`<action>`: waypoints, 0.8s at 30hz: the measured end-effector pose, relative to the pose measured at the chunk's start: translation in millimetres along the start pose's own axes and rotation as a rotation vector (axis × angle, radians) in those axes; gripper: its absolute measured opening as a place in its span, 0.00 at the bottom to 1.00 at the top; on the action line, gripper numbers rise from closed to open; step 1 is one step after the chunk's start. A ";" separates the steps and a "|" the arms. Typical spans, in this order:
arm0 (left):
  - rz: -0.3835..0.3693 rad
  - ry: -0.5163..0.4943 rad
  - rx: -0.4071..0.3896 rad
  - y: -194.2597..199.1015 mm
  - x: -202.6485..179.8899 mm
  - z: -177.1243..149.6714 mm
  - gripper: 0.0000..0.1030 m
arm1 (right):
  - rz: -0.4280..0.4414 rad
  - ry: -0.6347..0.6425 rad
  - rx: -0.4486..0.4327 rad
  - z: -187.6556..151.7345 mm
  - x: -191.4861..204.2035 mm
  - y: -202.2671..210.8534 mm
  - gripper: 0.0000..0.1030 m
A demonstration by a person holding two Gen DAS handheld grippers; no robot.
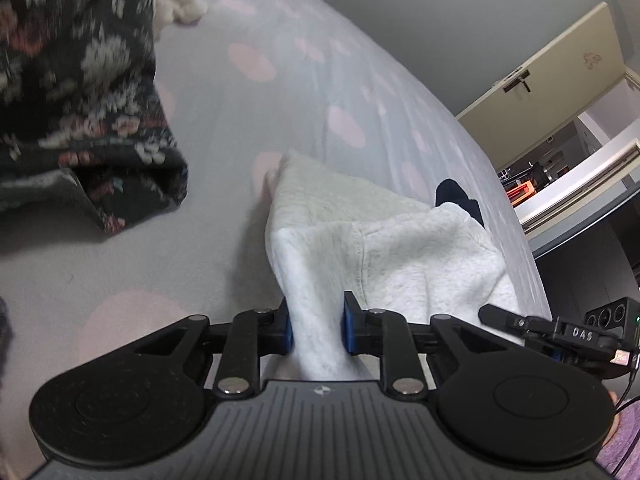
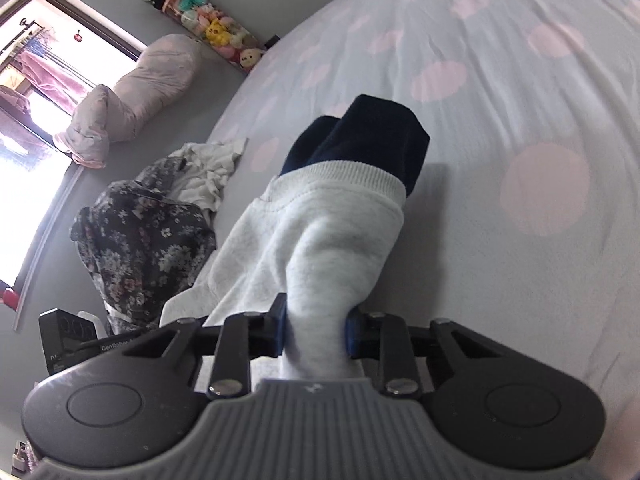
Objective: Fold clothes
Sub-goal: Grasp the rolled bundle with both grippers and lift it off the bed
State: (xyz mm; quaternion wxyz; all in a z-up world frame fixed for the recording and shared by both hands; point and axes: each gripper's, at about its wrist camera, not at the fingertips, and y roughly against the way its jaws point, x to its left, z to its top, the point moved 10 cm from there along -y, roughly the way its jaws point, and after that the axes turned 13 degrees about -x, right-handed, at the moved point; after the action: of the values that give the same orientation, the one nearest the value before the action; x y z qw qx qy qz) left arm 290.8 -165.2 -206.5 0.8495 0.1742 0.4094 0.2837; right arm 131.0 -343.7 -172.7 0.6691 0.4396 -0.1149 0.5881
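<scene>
Grey fleece fills both views: one light grey sweatshirt [image 1: 384,248] lies on the bedsheet [image 1: 280,92], which serves as the landmark for all positions below.

Left wrist view. The left gripper [image 1: 318,330] is clamped narrow on a bunched fold of the sweatshirt; both blue pads [image 1: 349,330] press into the fabric. The cloth rises taut from the sheet into the jaws. Beyond the sweatshirt, a small dark blue piece [image 1: 458,196] shows on the sheet. A floral garment [image 1: 80,92] hangs or lies at the far left of the sheet, blurred. The other gripper's tip enters at the right edge.

Right wrist view. The right gripper [image 2: 316,330] is likewise closed narrow on sweatshirt fabric, near the ribbed hem [image 2: 340,176]. The dark blue piece [image 2: 372,136] pokes out past that hem; whether it is a lining or a separate garment cannot be told. The floral garment [image 2: 140,232] and one crumpled white item [image 2: 208,172] sit off the sheet's left border.

Step in hand, as judged: both corners are gripped, lift beginning. The next move calls for raising both grippers evenly, keeping the edge stretched between them, then carrying it over the body of the sweatshirt.

Count: two grippers, one sweatshirt, one floral garment, one white item, one dark blue piece.
</scene>
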 end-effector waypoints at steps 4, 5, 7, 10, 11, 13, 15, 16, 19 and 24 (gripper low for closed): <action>-0.010 -0.021 -0.024 15.0 -13.6 2.7 0.18 | 0.028 0.035 -0.043 6.6 20.0 20.9 0.27; -0.016 -0.026 -0.030 18.6 -19.3 2.4 0.18 | 0.034 0.045 -0.054 8.2 24.2 27.5 0.27; -0.030 -0.037 -0.042 25.2 -31.7 1.6 0.18 | 0.045 0.054 -0.081 12.8 30.5 43.7 0.27; -0.059 -0.063 -0.054 30.4 -58.4 -1.3 0.18 | 0.060 0.068 -0.127 23.2 36.6 72.0 0.27; -0.069 -0.075 -0.057 31.9 -67.6 -2.3 0.18 | 0.063 0.078 -0.141 27.0 38.5 81.8 0.27; -0.093 -0.097 -0.059 32.1 -89.6 -6.8 0.18 | 0.064 0.107 -0.168 34.9 39.6 103.7 0.27; -0.120 -0.123 -0.060 32.1 -112.6 -10.2 0.18 | 0.061 0.131 -0.197 43.6 38.1 127.7 0.27; -0.133 -0.137 -0.060 32.4 -123.9 -11.3 0.18 | 0.058 0.139 -0.211 47.9 36.8 139.7 0.27; -0.176 -0.182 -0.061 32.1 -160.0 -13.8 0.18 | 0.050 0.161 -0.258 61.8 31.8 176.6 0.26; -0.247 -0.242 -0.059 23.4 -222.6 -19.1 0.17 | 0.019 0.192 -0.341 90.3 19.3 237.1 0.26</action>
State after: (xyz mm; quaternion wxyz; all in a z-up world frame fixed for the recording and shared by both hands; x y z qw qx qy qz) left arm 155.5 -284.8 -72.9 0.9258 0.1306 0.3138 0.1657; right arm -41.3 -414.4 0.7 0.7362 0.2609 -0.1526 0.6055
